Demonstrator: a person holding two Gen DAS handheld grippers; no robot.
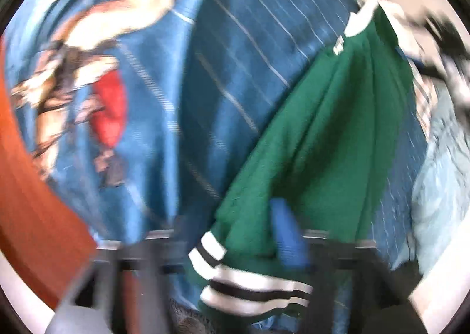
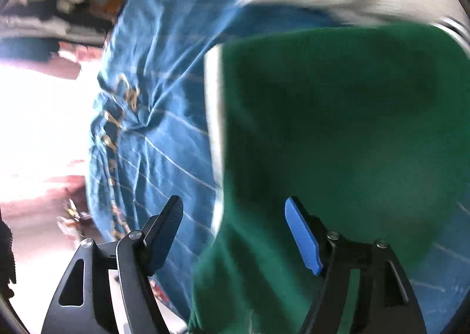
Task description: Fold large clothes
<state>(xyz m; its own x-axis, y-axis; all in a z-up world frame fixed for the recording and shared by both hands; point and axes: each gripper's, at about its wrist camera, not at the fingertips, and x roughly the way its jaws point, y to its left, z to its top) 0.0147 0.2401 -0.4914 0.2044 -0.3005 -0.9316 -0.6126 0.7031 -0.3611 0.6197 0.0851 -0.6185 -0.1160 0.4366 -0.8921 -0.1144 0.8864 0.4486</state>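
Green garment (image 1: 329,140) spread over blue striped sheet (image 1: 235,69), both grippers open.

Left gripper (image 1: 235,245), badly blurred, gaping wide with green cloth draped over its blue pad (image 1: 286,228) but not pinched; white-and-black striped cuff (image 1: 249,287) lying low between the fingers. Right gripper (image 2: 235,234) spread apart above the green garment's white-trimmed edge (image 2: 214,128), pads clear of the cloth. Orange fabric (image 1: 32,216) at left, pale blue cloth (image 1: 440,201) at right.
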